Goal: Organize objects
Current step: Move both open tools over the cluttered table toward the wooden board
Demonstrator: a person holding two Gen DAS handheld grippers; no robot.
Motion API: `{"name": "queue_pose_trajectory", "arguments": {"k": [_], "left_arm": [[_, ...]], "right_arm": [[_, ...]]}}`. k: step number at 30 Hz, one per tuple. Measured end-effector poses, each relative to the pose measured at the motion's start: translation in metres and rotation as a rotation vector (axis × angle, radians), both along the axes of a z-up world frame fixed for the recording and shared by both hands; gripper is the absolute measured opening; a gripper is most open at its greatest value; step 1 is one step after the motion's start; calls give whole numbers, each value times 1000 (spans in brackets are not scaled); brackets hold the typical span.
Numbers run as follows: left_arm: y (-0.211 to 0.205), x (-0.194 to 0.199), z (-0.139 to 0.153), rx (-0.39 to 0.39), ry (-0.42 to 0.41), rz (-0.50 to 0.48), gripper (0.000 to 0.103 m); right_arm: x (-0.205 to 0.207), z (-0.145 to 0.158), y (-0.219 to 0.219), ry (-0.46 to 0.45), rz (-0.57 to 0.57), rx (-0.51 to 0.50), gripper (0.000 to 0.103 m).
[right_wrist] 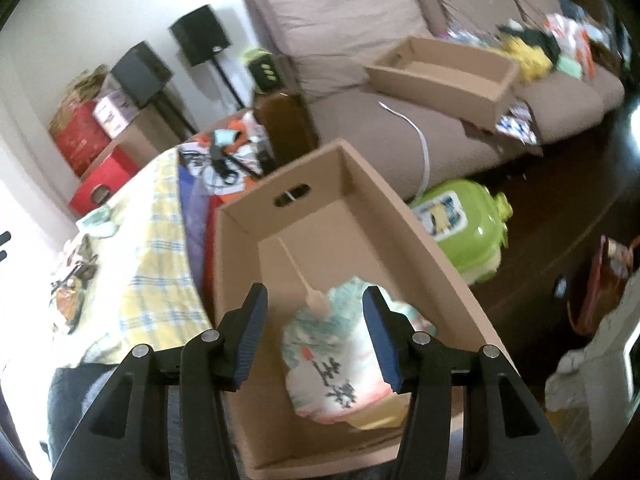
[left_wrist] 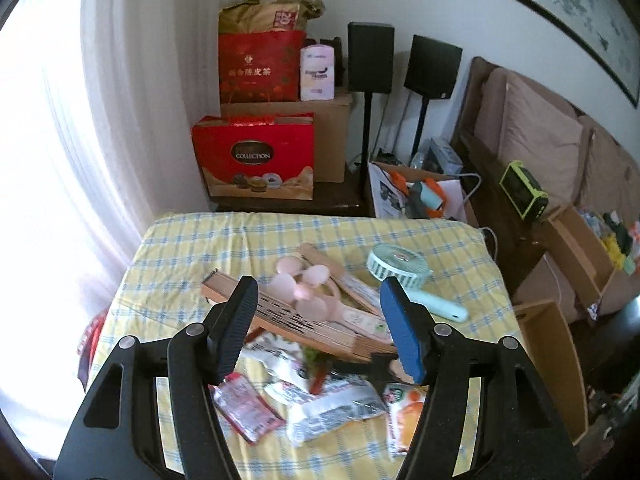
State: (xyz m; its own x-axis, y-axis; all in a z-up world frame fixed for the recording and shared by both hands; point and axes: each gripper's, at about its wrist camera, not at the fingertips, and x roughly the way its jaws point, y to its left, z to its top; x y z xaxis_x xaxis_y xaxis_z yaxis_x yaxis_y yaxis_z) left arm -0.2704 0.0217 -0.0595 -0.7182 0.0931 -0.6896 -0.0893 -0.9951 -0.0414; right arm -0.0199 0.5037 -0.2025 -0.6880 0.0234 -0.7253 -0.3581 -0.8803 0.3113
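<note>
I held both grippers, left [left_wrist: 318, 320] and right [right_wrist: 316, 330], parted and empty over the yellow-checked tablecloth [left_wrist: 200, 240]; the red gift box [left_wrist: 253, 158] read "COLLECTION".

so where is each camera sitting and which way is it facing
Left wrist: rides the left tool, angled down at the checked table with fans and snack packets, room corner behind; only its open fingers show.
Right wrist: rides the right tool, angled down into a cardboard box holding a round hand fan, sofa behind; its open fingers show.
Shared: the checked table, the two black speakers, the red gift boxes.
</note>
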Motion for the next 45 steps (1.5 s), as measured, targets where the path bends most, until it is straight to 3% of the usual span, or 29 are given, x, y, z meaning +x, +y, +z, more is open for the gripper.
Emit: {"name": "queue_pose_trajectory", "arguments": {"k": [5,11,13,15,19,22,25,29,35,41,45], "left_arm": [[-13,-6,-2,4,11,-11,61],[-33,-25,-13,31,-18,1,61],[-42,-29,-15,34,-11,16,61],[-55,-33,-18,45,2,53,72],[-85,-44,-28,83,-6,112,74],[-93,-44,-37,30,27,145,75],[-94,-46,-51,-10,37,150,82],[-99,-52,-72,21,-7,162,82],[-100,-46,-82,-14,56,191,82],[-113,-50,-91,5,49,210,82],[-121,-53,-96,15,52,237,82]], "right_arm": [[-31,25,-34,-25,68,88,52],[-64,44,-72,-6,157,124,52],[-75,50,-88,-10,207,153,52],[-89,55,-107,-7,282,159,52],[-114,65,-146,4,414,149,52],[-137,68,-182,-6,516,161,52],[-161,67,-216,-56,604,145,58],[-200,63,-278,-97,708,135,66],[-242,36,-333,-191,761,211,66],[-250,9,-357,-219,823,227,66],[-236,8,-359,-195,863,223,68]]}}
